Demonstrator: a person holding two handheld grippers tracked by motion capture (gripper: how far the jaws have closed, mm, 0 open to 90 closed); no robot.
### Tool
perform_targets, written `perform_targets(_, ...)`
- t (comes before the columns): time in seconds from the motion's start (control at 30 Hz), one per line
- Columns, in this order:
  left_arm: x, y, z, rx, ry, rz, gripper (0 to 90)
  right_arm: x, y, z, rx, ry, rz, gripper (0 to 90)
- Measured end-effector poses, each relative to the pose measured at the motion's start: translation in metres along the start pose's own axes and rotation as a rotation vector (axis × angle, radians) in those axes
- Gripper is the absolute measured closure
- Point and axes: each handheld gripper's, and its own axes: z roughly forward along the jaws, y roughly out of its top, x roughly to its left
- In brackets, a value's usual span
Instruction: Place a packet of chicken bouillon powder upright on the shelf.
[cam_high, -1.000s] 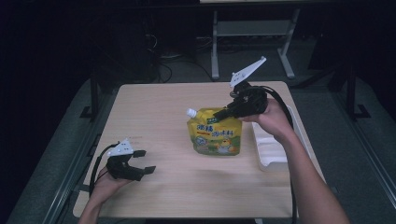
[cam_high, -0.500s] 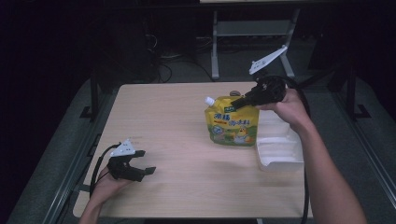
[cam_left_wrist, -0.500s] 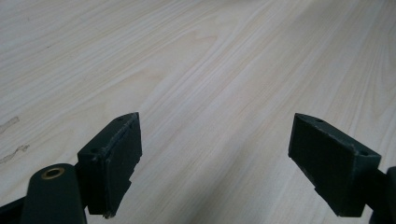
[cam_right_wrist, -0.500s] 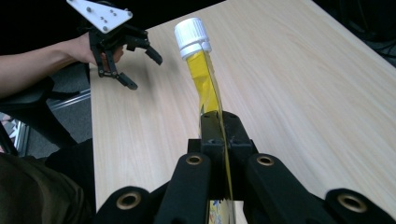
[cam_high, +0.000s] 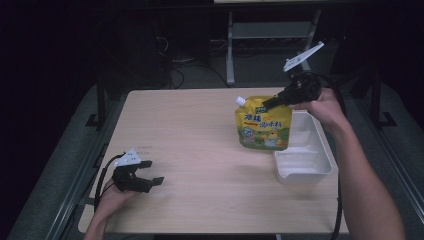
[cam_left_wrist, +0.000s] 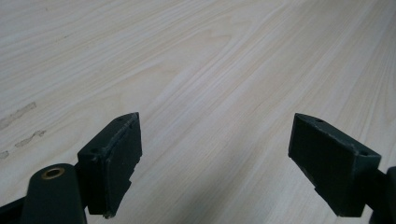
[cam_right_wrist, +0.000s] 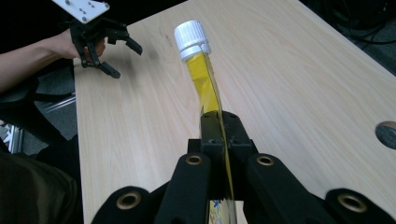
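Yellow spouted pouch (cam_high: 263, 124) held aloft over the far right of the counter (cam_high: 200, 150), pinched at its top edge by the right gripper (cam_high: 267, 103), fingers clamped tight on the flat seam just behind the white screw cap (cam_right_wrist: 192, 36). Hanging upright, long axis close to vertical, cap at the upper left corner in the high view, lower edge near or overlapping the left rim of the white tray (cam_high: 305, 165) (touching or just above it, cannot tell). Tray open-topped, empty as far as visible, lying directly right of and below the pouch.

Decisive relation, as a judgement: tray to the right of the hanging pouch and under the right hand, so a short carry rightward and a lowering likely enough to set it inside. Pouch face turned toward the person, thin edge in line with the fingers in the right gripper view.

Left gripper (cam_high: 145, 181) resting low at the near left corner of the counter, fingers spread wide, grasping nothing, bare wood between them (cam_left_wrist: 219, 154). Well apart from pouch and tray; right hand far nearer to both.
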Motion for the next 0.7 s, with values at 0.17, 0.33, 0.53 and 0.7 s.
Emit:
perform_targets(0.17,0.002,-0.002,-0.001,-0.006,-0.005,-0.006,17.1,-0.008,-0.006,-0.014,-0.010,-0.030,0.026,89.3)
perform_targets(0.33,0.002,-0.002,0.002,0.008,0.000,-0.002,17.1,-0.012,-0.011,-0.025,-0.028,-0.057,0.039,89.2)
perform_targets(0.53,0.002,-0.004,0.003,0.021,0.004,0.001,17.1,-0.015,-0.017,-0.033,-0.041,-0.078,0.046,89.2)
perform_targets(0.7,0.001,-0.004,0.003,0.017,0.011,0.003,17.1,-0.020,-0.028,-0.041,-0.040,-0.107,0.064,89.2)
